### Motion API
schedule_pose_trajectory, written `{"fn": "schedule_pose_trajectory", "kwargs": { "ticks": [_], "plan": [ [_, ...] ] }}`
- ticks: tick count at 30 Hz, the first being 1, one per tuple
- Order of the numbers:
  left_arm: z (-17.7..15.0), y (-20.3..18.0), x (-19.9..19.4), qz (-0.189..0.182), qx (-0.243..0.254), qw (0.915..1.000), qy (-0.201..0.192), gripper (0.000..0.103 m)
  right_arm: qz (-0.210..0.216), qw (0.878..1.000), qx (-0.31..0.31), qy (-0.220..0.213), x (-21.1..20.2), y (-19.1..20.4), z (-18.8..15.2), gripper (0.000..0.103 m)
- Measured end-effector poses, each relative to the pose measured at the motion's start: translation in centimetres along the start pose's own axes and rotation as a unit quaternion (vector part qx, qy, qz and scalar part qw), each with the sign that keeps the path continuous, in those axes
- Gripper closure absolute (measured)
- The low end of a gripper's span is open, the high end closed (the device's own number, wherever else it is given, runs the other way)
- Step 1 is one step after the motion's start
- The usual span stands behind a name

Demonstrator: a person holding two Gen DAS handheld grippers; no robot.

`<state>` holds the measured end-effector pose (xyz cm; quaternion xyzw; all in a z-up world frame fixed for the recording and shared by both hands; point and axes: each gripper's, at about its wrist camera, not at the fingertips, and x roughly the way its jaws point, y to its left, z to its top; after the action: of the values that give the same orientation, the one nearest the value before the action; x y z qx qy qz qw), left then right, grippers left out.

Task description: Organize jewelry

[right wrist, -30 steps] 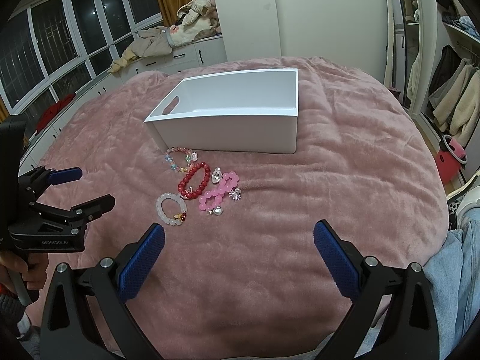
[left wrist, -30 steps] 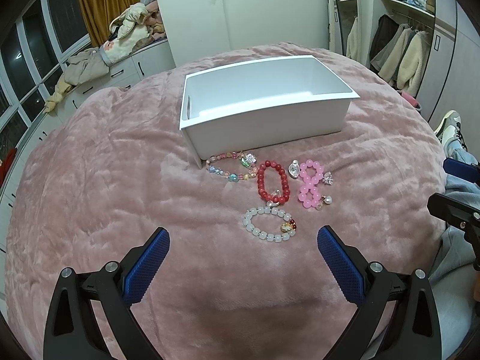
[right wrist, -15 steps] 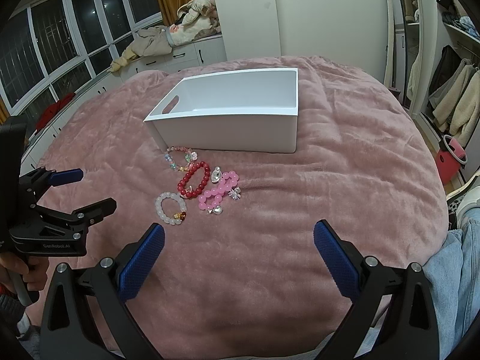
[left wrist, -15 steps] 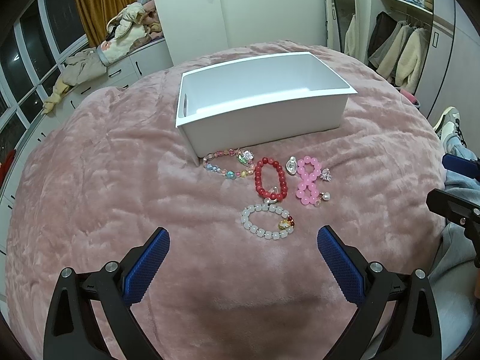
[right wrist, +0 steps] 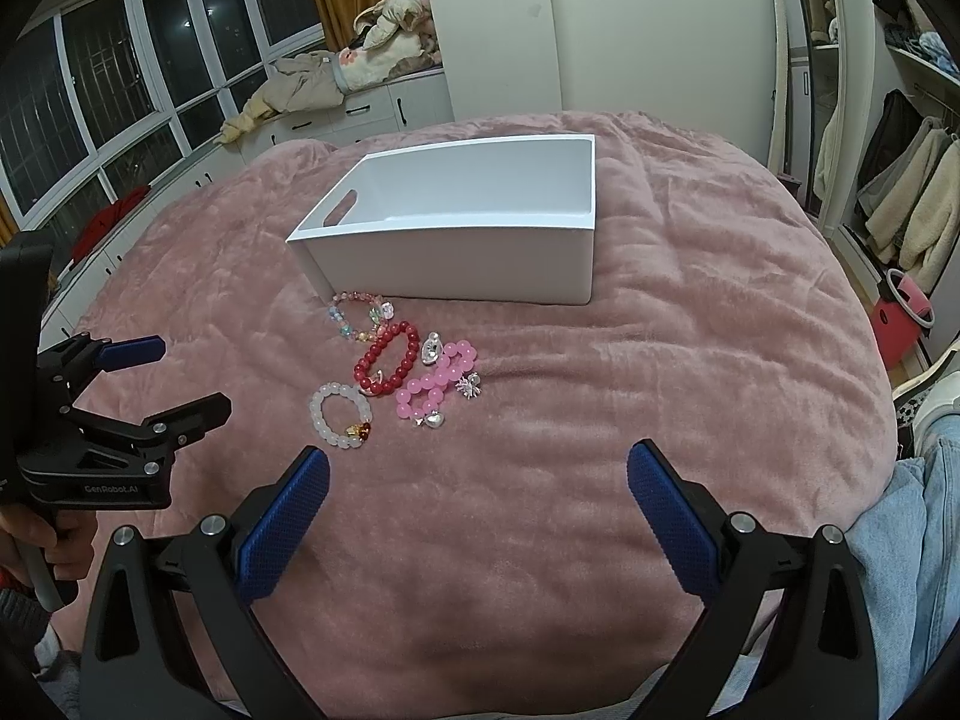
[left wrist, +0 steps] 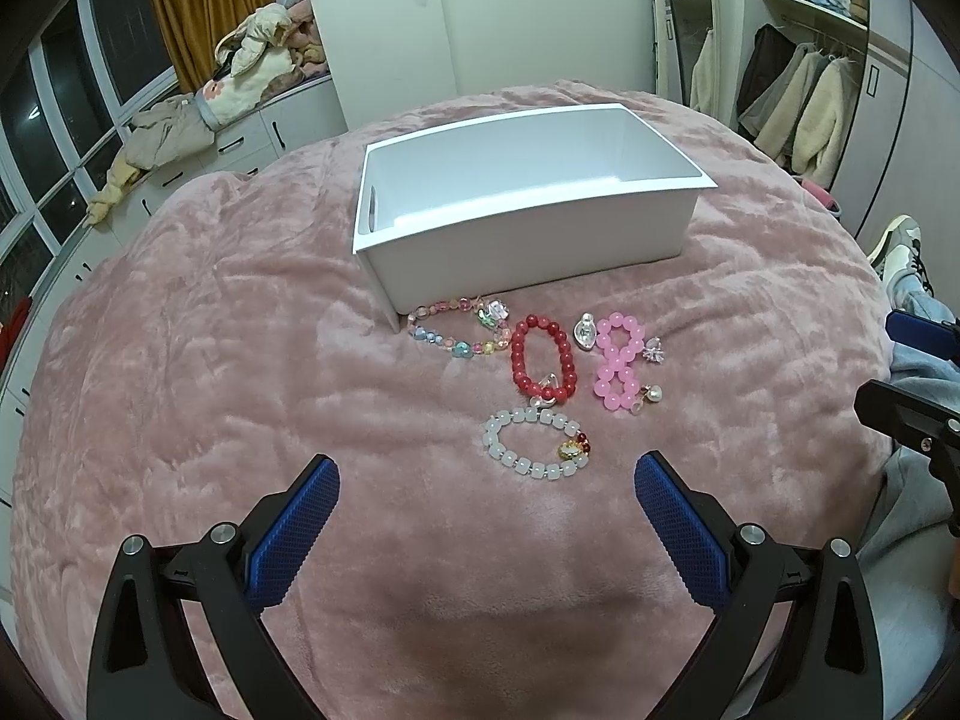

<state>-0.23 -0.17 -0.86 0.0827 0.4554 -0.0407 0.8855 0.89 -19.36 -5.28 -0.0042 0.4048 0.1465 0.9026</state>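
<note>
Both the left gripper and right gripper gape wide, holding nothing, above four bracelets beside the seemingly empty white bin.

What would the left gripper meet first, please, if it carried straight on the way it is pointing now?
Most likely the white beaded bracelet, which lies on the pink blanket just ahead between the open left gripper's fingers. The red bracelet and white box lie beyond; depth is uncertain.

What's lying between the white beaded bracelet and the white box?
The red bracelet lies between the white bracelet and white box, seen in the left wrist view.
</note>
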Motion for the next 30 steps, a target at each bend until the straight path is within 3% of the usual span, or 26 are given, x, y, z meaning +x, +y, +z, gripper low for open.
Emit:
{"fn": "schedule_pose_trajectory", "kwargs": {
  "ticks": [19, 25, 27, 30],
  "plan": [
    [0.0, 0.1, 1.6, -0.007, -0.001, 1.0, 0.006, 0.003, 0.002, 1.0, -0.005, 0.016, 2.2, 0.0, 1.0, 0.005],
    [0.0, -0.2, 3.5, -0.028, 0.003, 0.9995, 0.016, 0.004, -0.002, 0.999, -0.014, 0.029, 5.0, -0.1, 2.2, 0.005],
    [-0.1, -0.2, 4.7, -0.048, -0.003, 0.9986, 0.023, 0.005, 0.009, 0.999, -0.022, 0.041, 6.8, 0.1, 2.8, 0.005],
    [-0.2, -0.2, 7.0, -0.066, -0.012, 0.9969, 0.041, 0.019, 0.018, 0.997, -0.023, 0.066, 9.7, 0.2, 3.5, 0.012]
  ]
}}
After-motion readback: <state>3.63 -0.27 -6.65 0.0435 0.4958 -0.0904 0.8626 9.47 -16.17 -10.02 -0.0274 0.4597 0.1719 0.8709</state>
